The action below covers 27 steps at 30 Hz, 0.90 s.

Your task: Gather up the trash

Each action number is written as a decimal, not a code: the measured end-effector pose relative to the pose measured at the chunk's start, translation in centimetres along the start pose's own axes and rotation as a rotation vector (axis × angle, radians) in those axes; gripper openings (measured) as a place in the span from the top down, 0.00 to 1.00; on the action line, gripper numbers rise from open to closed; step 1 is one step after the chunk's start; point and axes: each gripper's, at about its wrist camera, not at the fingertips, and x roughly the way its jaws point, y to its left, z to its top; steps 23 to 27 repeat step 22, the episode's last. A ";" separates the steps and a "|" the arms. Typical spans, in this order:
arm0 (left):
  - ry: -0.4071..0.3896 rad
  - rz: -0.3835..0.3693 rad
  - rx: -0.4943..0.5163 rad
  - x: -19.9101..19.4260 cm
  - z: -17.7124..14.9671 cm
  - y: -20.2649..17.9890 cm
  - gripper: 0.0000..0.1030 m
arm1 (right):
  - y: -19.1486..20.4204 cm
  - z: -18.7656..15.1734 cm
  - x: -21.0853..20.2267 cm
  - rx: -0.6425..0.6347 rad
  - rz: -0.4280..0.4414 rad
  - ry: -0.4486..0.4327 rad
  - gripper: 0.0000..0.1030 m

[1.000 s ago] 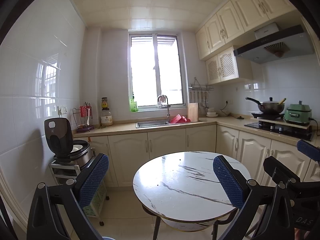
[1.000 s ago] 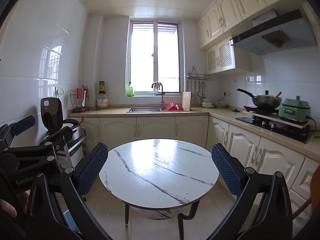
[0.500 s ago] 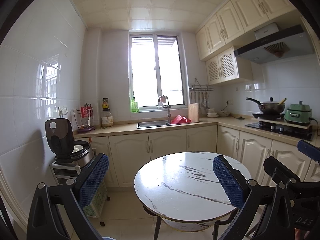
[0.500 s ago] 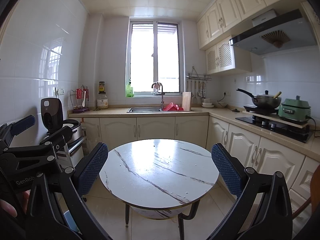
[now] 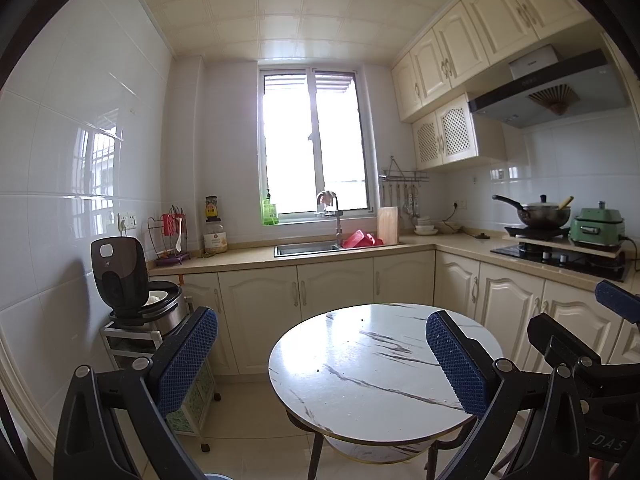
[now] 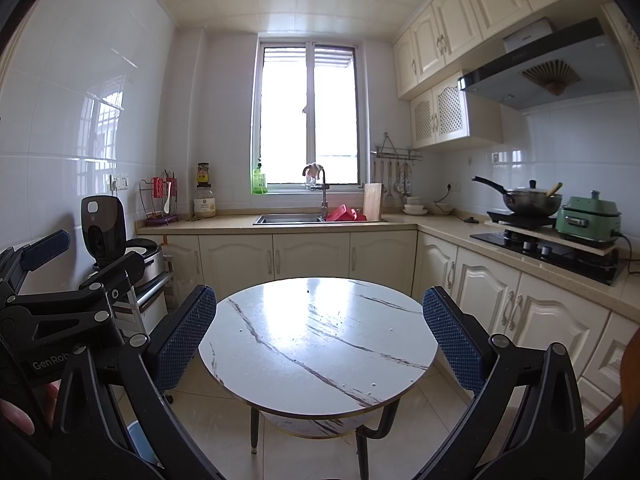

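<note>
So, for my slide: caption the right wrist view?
Open right tool facing round marble table in a kitchen.

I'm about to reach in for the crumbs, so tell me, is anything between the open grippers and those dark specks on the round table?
Nothing visible blocks them. The left gripper and right gripper are both open and empty above the near edge of the round table, whose top holds only tiny dark specks. The specks are too small to identify.
</note>
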 end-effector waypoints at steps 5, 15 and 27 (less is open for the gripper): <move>0.002 -0.002 -0.003 0.0 -0.1 0.7 0.01 | 0.0 0.0 0.0 -0.001 -0.001 0.000 0.00; 0.005 0.002 -0.003 0.4 -0.1 1.1 0.01 | 0.1 -0.3 -0.1 0.001 -0.007 0.002 0.00; 0.009 0.000 0.001 0.5 -0.1 1.4 0.01 | 0.2 -0.4 -0.2 0.003 -0.006 0.006 0.00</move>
